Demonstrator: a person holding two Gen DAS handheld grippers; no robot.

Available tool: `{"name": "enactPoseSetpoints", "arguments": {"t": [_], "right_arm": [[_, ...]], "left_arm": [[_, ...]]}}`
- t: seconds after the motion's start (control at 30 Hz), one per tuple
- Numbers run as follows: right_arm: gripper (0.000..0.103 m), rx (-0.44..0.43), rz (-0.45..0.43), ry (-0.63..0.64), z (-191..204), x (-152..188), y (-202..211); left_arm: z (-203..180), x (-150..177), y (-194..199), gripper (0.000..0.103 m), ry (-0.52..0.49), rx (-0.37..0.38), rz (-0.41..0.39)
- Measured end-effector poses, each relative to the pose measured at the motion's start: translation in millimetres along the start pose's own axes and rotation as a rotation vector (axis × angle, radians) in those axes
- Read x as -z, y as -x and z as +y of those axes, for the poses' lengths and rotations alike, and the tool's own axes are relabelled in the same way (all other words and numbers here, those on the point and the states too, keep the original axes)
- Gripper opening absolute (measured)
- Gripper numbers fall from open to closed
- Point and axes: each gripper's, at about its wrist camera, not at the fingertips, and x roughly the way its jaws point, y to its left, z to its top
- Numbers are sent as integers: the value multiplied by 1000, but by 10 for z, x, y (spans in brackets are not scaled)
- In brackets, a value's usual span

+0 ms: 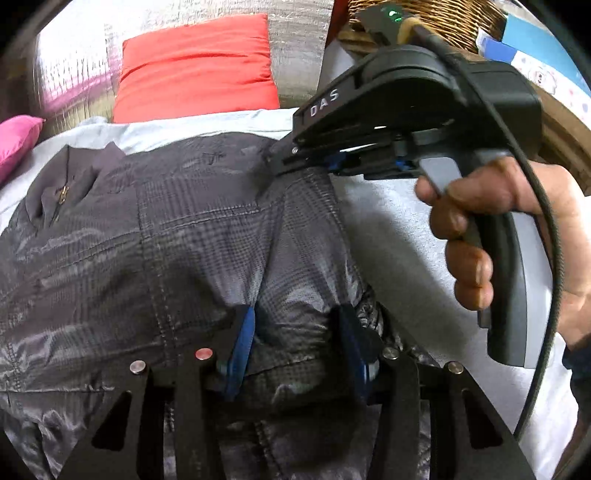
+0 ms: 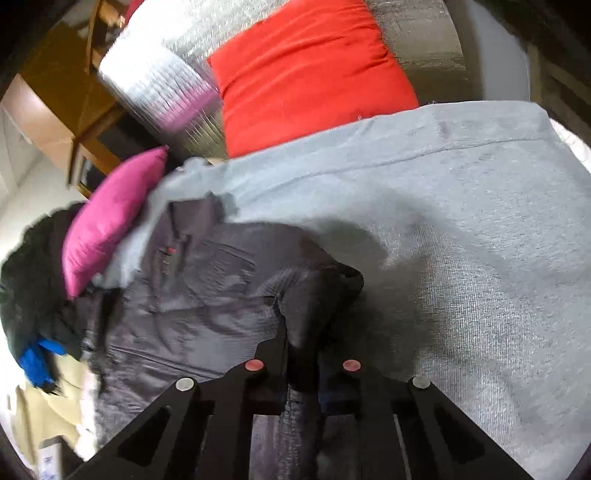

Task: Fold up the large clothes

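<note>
A shiny grey jacket (image 1: pixel 177 236) lies spread on a light grey blanket (image 1: pixel 391 229), its zip and collar at the left. In the left wrist view my left gripper (image 1: pixel 297 339) straddles a bunched fold at the jacket's near edge, and the cloth fills the gap between its blue pads (image 1: pixel 242 339). A hand holds my right gripper (image 1: pixel 282 162) at the jacket's far right edge. In the right wrist view that right gripper (image 2: pixel 303 332) is shut on a raised dark fold of the jacket (image 2: pixel 207 295), which hides its fingertips.
A red cushion (image 1: pixel 195 70) and a pink cushion (image 1: pixel 18 136) lean against a silver quilted backrest (image 2: pixel 162 74). A wicker basket (image 1: pixel 436 18) stands at the far right. A dark pile of clothes (image 2: pixel 33 266) lies left of the jacket, beside wooden furniture (image 2: pixel 66 103).
</note>
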Motion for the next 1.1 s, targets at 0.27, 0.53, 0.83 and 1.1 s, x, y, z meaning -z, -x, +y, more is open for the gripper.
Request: {"name": "enactPoseSetpoints", "arguments": {"t": [0.27,0.53,0.83,1.1], "right_arm": [[83,25,-156,-115,-196,134,510],[87,-266,-189,-146,399,772,923],[88,-36,-223,50,1255,1390,895],[88,52,-161,266,1795,2254,446]], "left_arm": [[201,18,652,70,79,38,-75],[1618,581,1926,81,353,-41,-207],[4365,1833,2880,85,1047,-76,-320],[5423,1842,2946,84,1114,-258,-361]]}}
